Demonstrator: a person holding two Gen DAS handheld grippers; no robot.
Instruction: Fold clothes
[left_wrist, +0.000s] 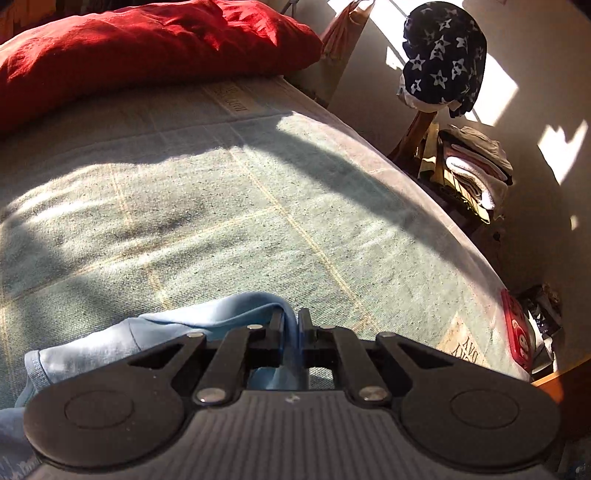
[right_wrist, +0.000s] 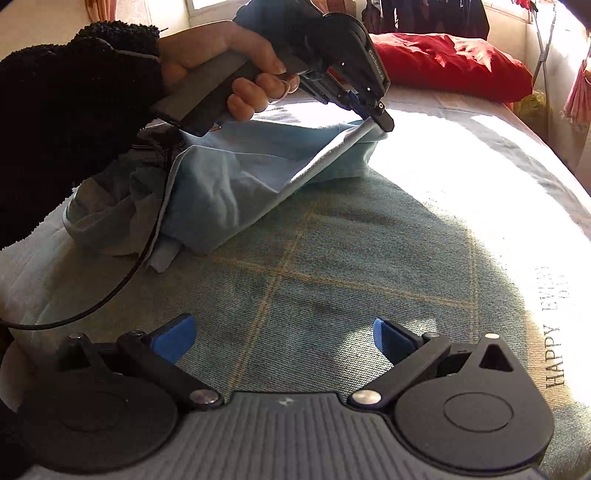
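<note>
We work over a green bed (right_wrist: 332, 258) with a red pillow (left_wrist: 147, 48), sun striping the wall. Our left gripper (left_wrist: 290, 321) is clamped on a blue garment (right_wrist: 229, 173), lifting its edge off the bed. Our right gripper (right_wrist: 284, 332) gapes empty. Only the right view shows the hand (right_wrist: 221, 70).

The garment (right_wrist: 236, 177) was light blue; the bed cover (left_wrist: 221, 206) was grey-green with thin tan grid lines. The pillow (left_wrist: 147, 55) was red, and the hanging cloth (left_wrist: 443, 62) was navy with white stars. The right gripper (right_wrist: 284, 332) was black with blue pads (right_wrist: 177, 339); the sleeve (right_wrist: 74, 110) was black.
</note>
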